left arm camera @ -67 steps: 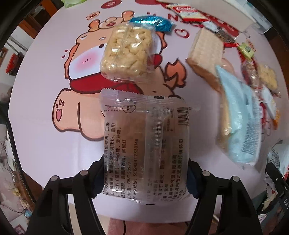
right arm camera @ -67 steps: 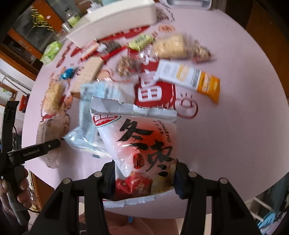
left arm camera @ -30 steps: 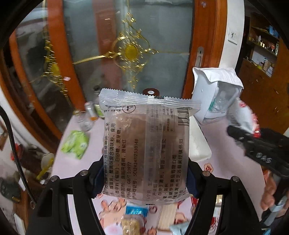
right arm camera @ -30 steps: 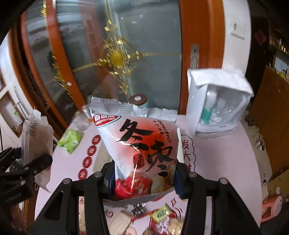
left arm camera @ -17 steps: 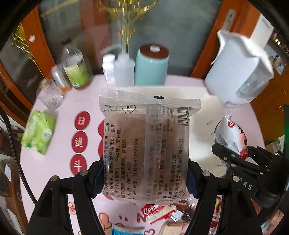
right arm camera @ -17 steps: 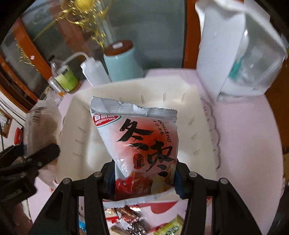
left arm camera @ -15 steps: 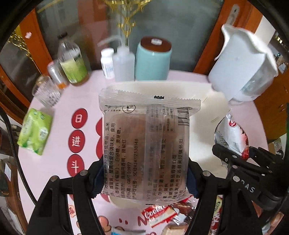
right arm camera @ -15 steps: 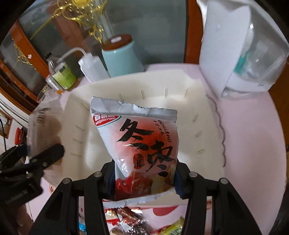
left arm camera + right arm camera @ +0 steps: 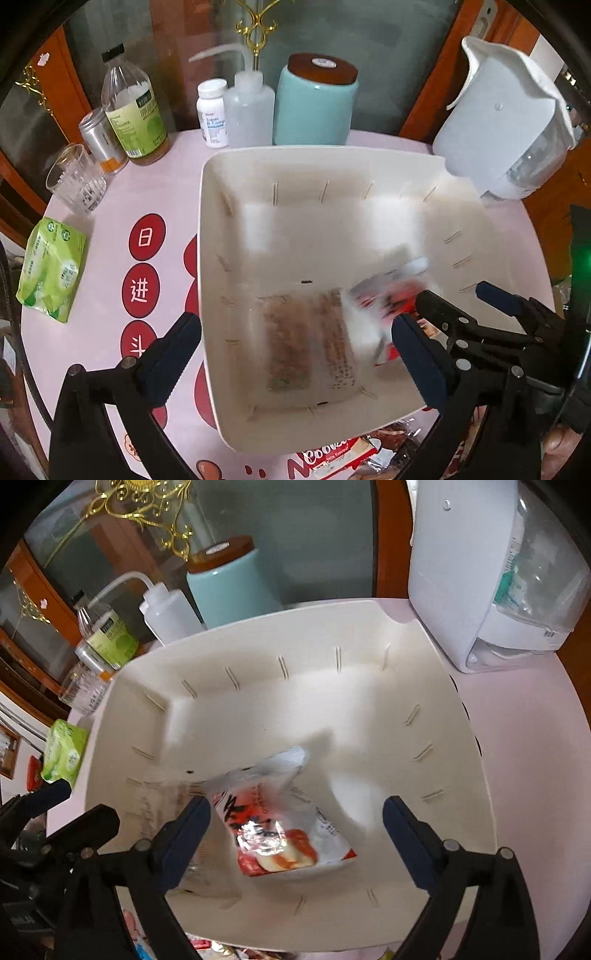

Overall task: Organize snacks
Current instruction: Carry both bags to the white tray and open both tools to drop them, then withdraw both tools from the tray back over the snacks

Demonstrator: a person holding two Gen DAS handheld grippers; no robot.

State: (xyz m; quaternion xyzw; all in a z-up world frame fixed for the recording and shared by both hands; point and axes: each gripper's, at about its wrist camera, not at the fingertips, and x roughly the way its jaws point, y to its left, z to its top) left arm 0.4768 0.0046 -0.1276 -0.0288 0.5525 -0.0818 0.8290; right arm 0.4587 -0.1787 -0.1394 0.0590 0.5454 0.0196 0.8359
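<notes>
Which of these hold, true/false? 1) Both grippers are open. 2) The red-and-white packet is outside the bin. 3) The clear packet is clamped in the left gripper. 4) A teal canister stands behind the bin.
1) True: the left gripper and right gripper have just been opening and grip nothing.
2) False: the red-and-white packet is inside the white bin.
3) False: the clear packet sits blurred in the bin, free of the pads.
4) True: the teal canister stands behind it.
</notes>
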